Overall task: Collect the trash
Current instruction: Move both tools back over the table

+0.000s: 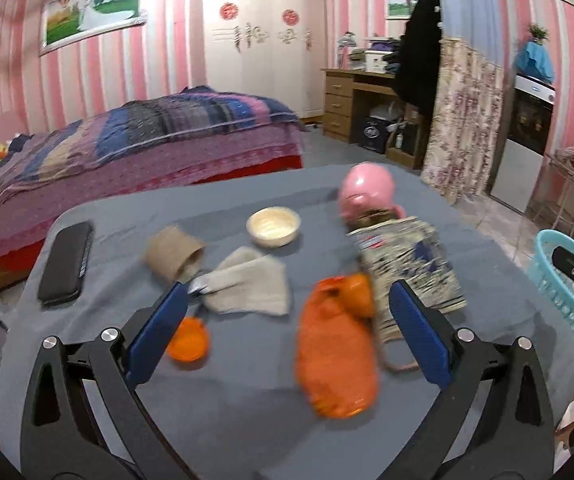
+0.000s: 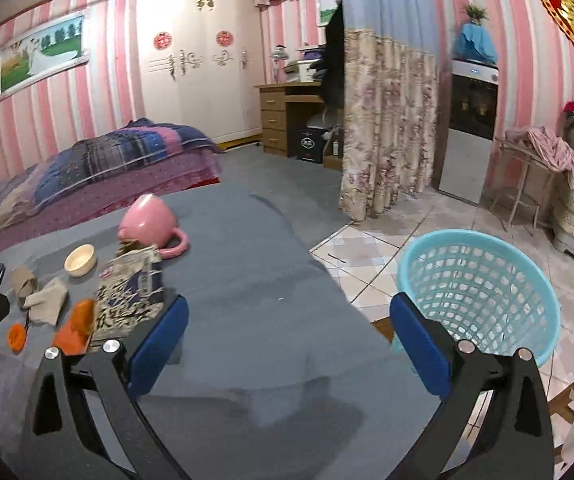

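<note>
Left wrist view. Table [image 1: 227, 412], grey cloth cover. On it: orange plastic bottle [image 1: 337, 348], lying on its side, blurred; orange cap [image 1: 189, 338], loose, just beside the left fingertip; crumpled grey rag [image 1: 251, 286]; cardboard tube [image 1: 173, 254], tipped over; printed paper packet [image 1: 411, 266]; pink mug [image 1: 367, 192], upside down behind the packet; small cream bowl [image 1: 273, 227]; black case [image 1: 67, 262] at the far left edge.
Risk, as a judgement: the bottle is round and lies loose, so a pinch off its middle may roll or squirt it toward the packet; the cap is separate and easily left behind (mug, bowl and case do not look like trash and should stay put).
Left gripper [image 1: 287, 320]: jaws spread wide, holding nothing; bottle lies between the two blue pads but apart from both.

Right wrist view. Same table, items clustered at the left: packet [image 2: 131, 300], bottle [image 2: 77, 324], cap [image 2: 17, 336], rag [image 2: 47, 300], mug [image 2: 151, 220], bowl [image 2: 81, 260]. Light blue basket [image 2: 479, 292] stands on the tiled floor just past the table's right edge; appears empty, though part of its bottom is hidden.
Risk: a release short of the basket rim drops trash on the tiles.
Right gripper [image 2: 287, 328]: fully spread, empty, over bare cloth near the table edge, touching no item.
</note>
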{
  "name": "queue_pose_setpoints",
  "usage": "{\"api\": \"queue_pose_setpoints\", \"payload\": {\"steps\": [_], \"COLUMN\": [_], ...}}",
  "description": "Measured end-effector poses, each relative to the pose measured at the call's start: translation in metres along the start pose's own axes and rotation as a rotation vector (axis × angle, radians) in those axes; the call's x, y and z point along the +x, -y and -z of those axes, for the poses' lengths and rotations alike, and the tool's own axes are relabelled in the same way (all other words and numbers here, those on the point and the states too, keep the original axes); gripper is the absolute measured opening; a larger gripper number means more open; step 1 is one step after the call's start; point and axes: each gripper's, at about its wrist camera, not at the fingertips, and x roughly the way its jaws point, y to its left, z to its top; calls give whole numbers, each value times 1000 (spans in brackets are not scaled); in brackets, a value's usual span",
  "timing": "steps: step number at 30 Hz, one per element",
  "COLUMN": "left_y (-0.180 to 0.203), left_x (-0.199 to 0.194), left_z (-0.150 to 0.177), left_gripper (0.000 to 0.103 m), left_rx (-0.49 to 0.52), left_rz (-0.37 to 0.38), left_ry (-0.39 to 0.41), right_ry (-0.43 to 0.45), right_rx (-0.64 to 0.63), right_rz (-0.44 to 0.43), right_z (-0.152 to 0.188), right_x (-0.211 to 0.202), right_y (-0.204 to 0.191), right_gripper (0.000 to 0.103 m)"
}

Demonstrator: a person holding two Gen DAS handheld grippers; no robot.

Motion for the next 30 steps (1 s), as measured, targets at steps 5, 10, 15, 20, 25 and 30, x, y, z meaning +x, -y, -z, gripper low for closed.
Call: {"api": "queue_pose_setpoints", "payload": {"steps": [5,10,15,20,25,30], "left_y": [-33,-55,-70,-81,-90,-96], "left_x": [0,3,6,7,10,14], "left_z": [12,24,37,42,44,44], "left_gripper": [97,97,97,97,97,97], "left_rx": [-30,-25,-33,-52,-91,-85], "left_rz": [-42,-54,-80,-86,-87,-80], "left_ry": [-15,-37,-51,-39,-40,-67], "right_ry": [2,-6,-13,-4,-23,-43], "right_rx": [-46,-61,-70,-125,-163,-155], "right_rz": [-19,-35,-50,-55,-69,-89], "right_z": [6,6,9,15,19,22], "right_x": [-1,4,7,8,13,19], "right_y": [-22,-29,-37,-54,-65,-69], "right_gripper": [98,98,98,99,99,99]}}
